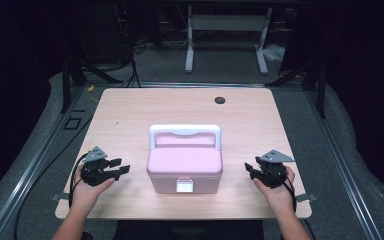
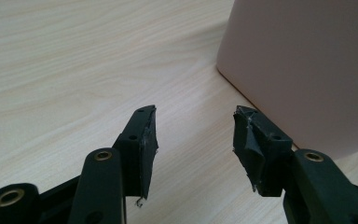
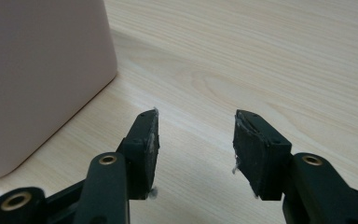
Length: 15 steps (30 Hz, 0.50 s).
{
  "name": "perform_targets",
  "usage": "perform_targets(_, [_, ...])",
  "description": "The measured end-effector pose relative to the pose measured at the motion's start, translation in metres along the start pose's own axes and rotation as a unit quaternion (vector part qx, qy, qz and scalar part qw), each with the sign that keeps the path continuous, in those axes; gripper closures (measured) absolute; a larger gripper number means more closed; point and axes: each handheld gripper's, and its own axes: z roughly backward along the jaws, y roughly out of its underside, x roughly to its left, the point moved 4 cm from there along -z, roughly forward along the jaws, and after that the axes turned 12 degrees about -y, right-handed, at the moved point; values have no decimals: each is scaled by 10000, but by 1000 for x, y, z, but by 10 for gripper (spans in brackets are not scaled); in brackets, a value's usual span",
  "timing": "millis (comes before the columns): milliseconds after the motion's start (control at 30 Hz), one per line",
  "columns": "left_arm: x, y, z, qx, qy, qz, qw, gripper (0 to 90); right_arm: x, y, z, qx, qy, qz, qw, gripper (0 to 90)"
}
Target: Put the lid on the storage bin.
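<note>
A pink lidded box (image 1: 184, 169) with a white handle (image 1: 185, 131) and a white front latch (image 1: 184, 186) stands closed in the middle of the table. My left gripper (image 1: 121, 166) rests open on the table to the box's left, a short gap from its side wall (image 2: 303, 70). My right gripper (image 1: 250, 169) sits open to the box's right, also apart from its wall (image 3: 37, 79). In the left gripper view the gripper (image 2: 195, 121) has bare wood between its jaws. The right gripper (image 3: 196, 122) likewise holds nothing.
The light wooden table (image 1: 130, 115) has a dark round grommet (image 1: 220, 100) near its far edge. Beyond the table stand a white desk frame (image 1: 227, 37) and loose cables (image 1: 130, 65) on grey floor. Metal rails (image 1: 35, 160) run along both sides.
</note>
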Motion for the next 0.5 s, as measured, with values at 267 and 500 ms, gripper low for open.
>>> perform_targets(267, [-3,4,-8,172,29,-108,9998,495,10,-1,-6,130,-53,259,9996,504])
perform_targets(500, [-3,2,-6,128,82,-51,9999,495,8,0,-5,80,-57,198,9998,504])
